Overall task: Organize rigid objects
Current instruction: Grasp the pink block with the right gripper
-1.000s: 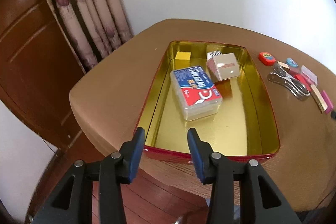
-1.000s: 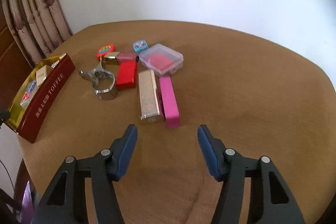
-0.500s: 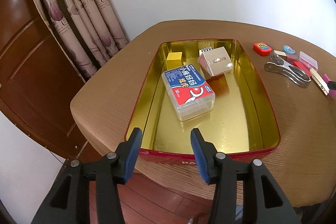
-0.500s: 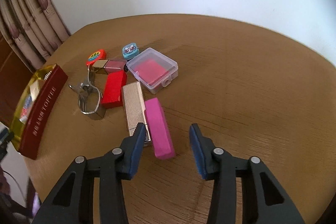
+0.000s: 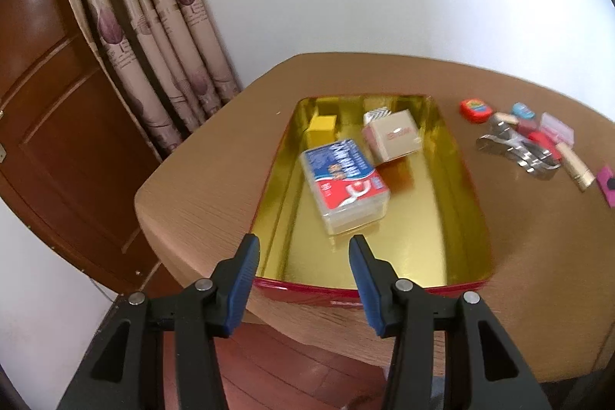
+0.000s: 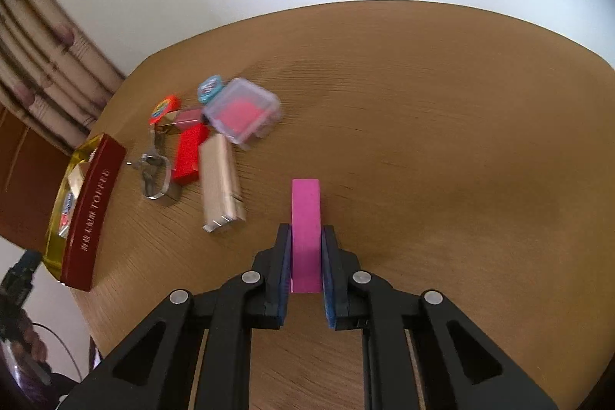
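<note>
My right gripper [image 6: 305, 237] is shut on a pink block [image 6: 305, 218] and holds it over the brown table [image 6: 423, 141]. To its left lie a gold ribbed case [image 6: 220, 179], a red block [image 6: 188, 156], a metal clip [image 6: 155, 175], a clear box with a pink insert [image 6: 242, 114] and small round tags. The red tin with a gold inside [image 5: 442, 256] holds a blue and red packet box [image 5: 344, 187], a beige cube [image 5: 396, 137] and a yellow cube [image 5: 322, 129]. My left gripper [image 5: 303, 252] is open and empty above the tin's near edge.
A curtain [image 5: 153, 45] and a wooden door [image 5: 57, 122] stand left of the table. The tin's red side [image 6: 92, 210] shows at the far left in the right wrist view. The table's near edge drops to a wooden floor [image 5: 288, 364].
My right gripper has moved forward and shut on the pink block, lifting it away from the gold case. My left gripper has drawn back a little from the tin.
</note>
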